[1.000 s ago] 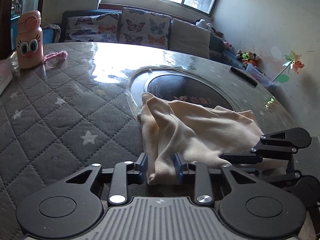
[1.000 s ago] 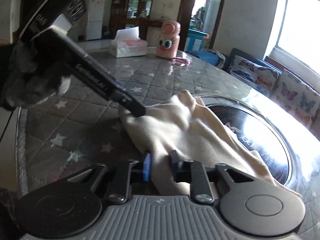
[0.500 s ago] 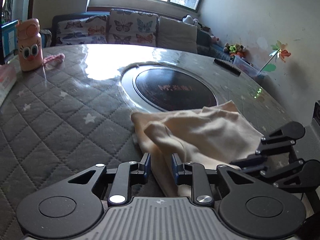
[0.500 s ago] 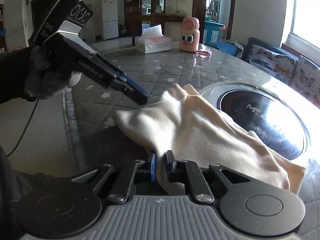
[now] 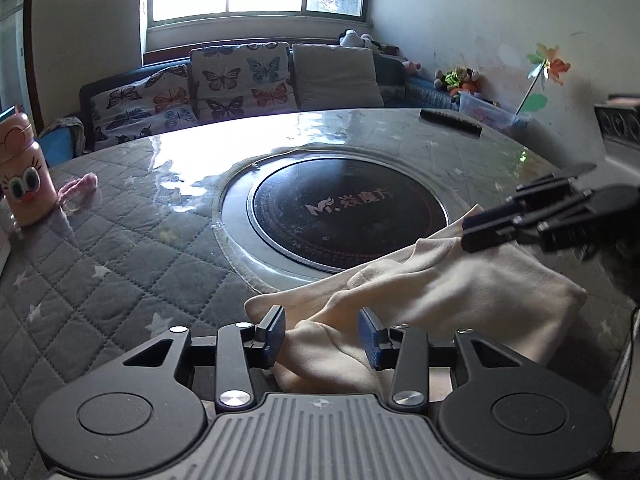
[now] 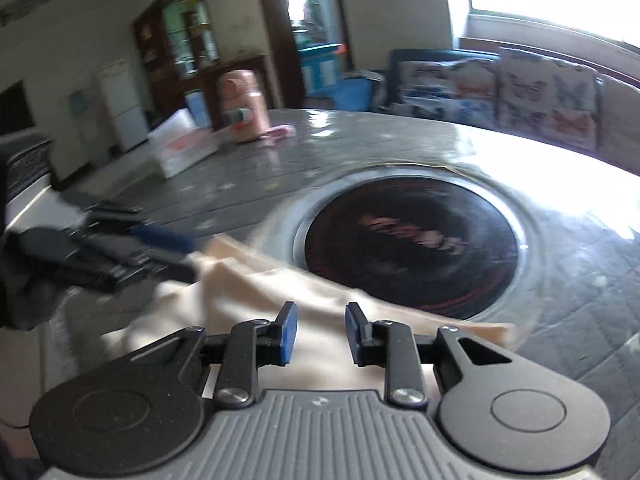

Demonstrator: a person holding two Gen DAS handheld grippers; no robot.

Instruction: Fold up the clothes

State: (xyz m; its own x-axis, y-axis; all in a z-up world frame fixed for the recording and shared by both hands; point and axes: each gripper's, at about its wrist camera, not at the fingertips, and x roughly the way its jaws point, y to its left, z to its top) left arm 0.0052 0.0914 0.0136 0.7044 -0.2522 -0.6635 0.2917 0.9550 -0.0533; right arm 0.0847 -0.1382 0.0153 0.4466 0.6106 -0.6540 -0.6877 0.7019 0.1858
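The cream garment [image 5: 460, 292] is soft matt cloth, lying at six o'clock of the glossy black glass disc [image 5: 348, 220] with its brushed metal ring, on a desk [image 5: 100, 264] of quilted grey fabric under shiny clear film.

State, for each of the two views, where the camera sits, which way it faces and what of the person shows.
Left wrist: on the left gripper, facing the window and sofa; the right gripper enters at right.
Right wrist: on the right gripper, facing the cabinets and doorway; the left gripper and a gloved hand at left.
Both share: cloth, hob, bottle.
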